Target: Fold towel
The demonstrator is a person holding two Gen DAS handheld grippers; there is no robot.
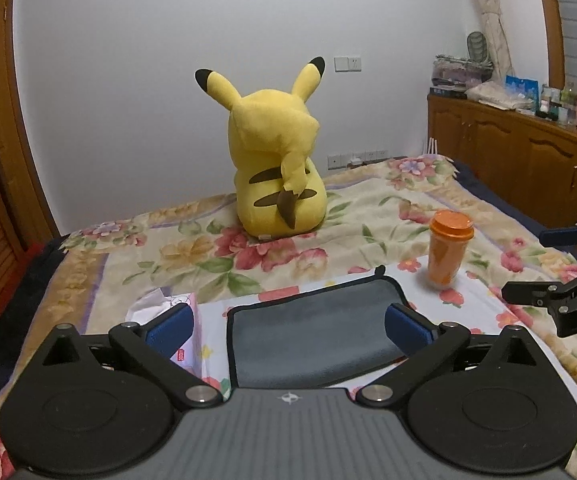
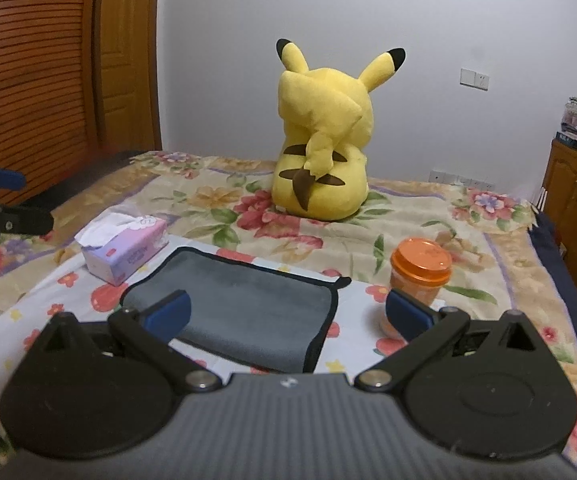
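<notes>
A grey towel with black edging lies folded over on a floral cloth on the bed; it also shows in the right wrist view. My left gripper is open and empty, hovering above the towel's near side. My right gripper is open and empty, above the towel's right edge. The right gripper shows in the left wrist view at the right edge. The left gripper shows in the right wrist view at the left edge.
A yellow Pikachu plush sits at the far middle of the bed. An orange lidded cup stands right of the towel. A tissue pack lies left of it. A wooden cabinet lines the right wall.
</notes>
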